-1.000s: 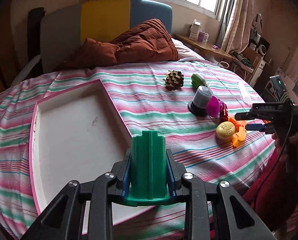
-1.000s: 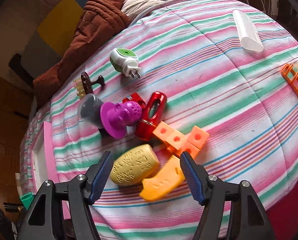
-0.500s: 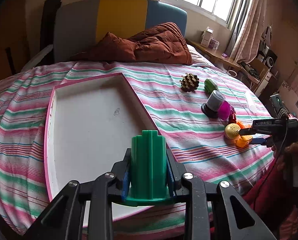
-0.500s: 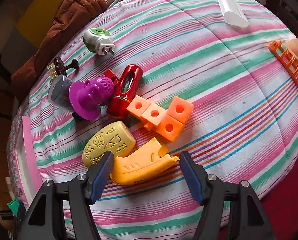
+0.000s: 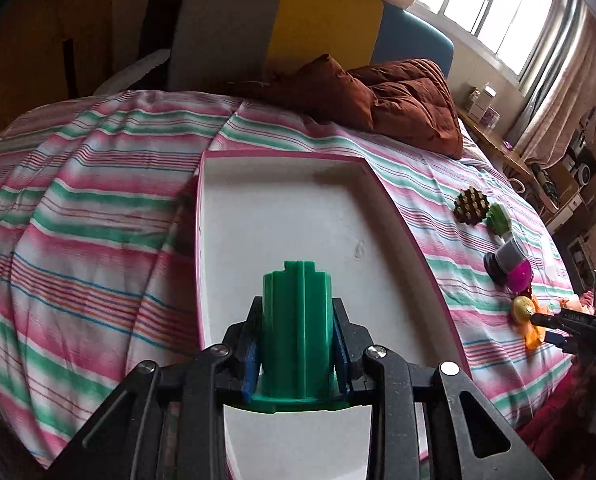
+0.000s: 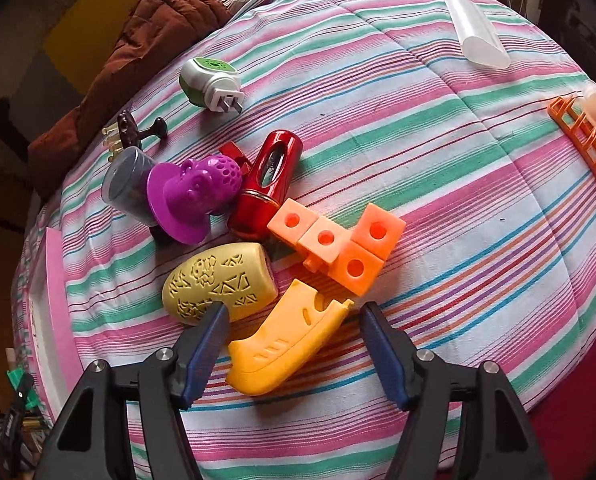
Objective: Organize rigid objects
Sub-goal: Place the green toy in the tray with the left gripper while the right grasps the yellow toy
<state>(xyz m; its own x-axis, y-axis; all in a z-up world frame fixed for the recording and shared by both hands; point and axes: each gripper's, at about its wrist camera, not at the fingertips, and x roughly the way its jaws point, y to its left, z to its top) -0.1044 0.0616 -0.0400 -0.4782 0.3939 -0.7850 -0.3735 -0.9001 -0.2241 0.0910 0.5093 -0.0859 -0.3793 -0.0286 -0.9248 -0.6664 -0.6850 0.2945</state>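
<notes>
Your left gripper [image 5: 297,350] has its fingers clamped on the green ribbed block [image 5: 297,332], held upright over the near part of the white tray [image 5: 282,208] with the pink rim, which lies on the striped bed [image 5: 78,216]. Further right, your right gripper [image 6: 294,348] hangs over the toy pile with fingers wide apart, and they have just been opening a little. The orange-yellow shoe piece [image 6: 286,344] lies between them, untouched; the left fingertip sits at the yellow patterned piece [image 6: 218,284].
</notes>
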